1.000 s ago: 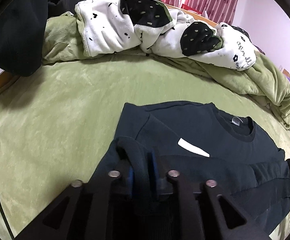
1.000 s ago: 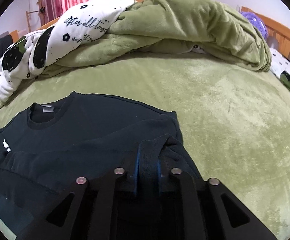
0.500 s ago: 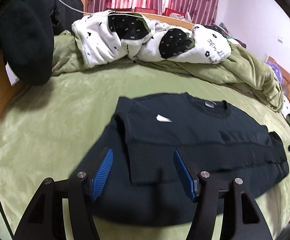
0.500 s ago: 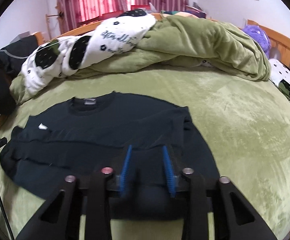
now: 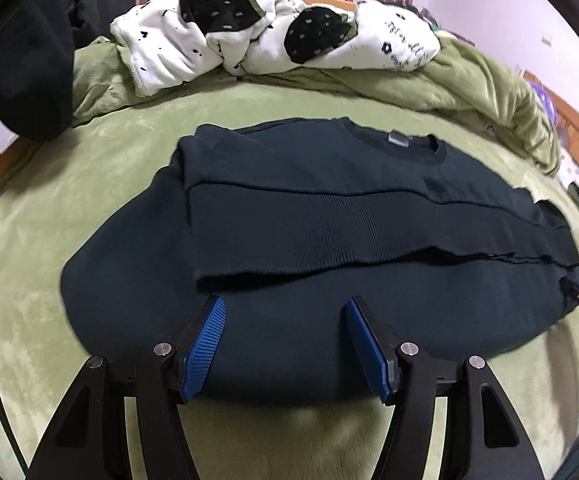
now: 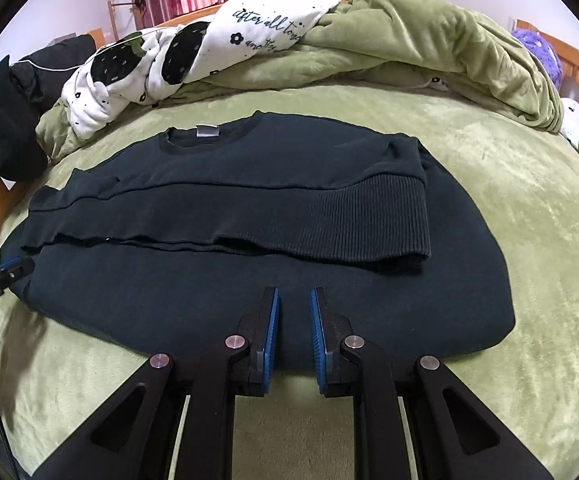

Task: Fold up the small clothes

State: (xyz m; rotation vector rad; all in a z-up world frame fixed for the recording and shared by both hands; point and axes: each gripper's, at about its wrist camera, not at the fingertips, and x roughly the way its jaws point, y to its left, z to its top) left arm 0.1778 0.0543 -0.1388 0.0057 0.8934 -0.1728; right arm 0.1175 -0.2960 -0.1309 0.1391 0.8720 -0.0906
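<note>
Dark navy cotton, the sweatshirt [image 5: 321, 280] lay flat on the green plush bed [image 5: 89, 184], its ribbed hem [image 5: 329, 236] folded up toward the far neckline, where a grey label [image 5: 399, 139] showed; the left claw [image 5: 285, 340] hovered over the near folded edge with its blue pads spread wide, gripping nothing; the right claw [image 6: 293, 332] hung over the same near edge, its pads parted by a narrow gap, also pinching nothing; a white spotted quilt [image 6: 193, 52] and a green blanket [image 6: 429, 40] were heaped at the far side.
</note>
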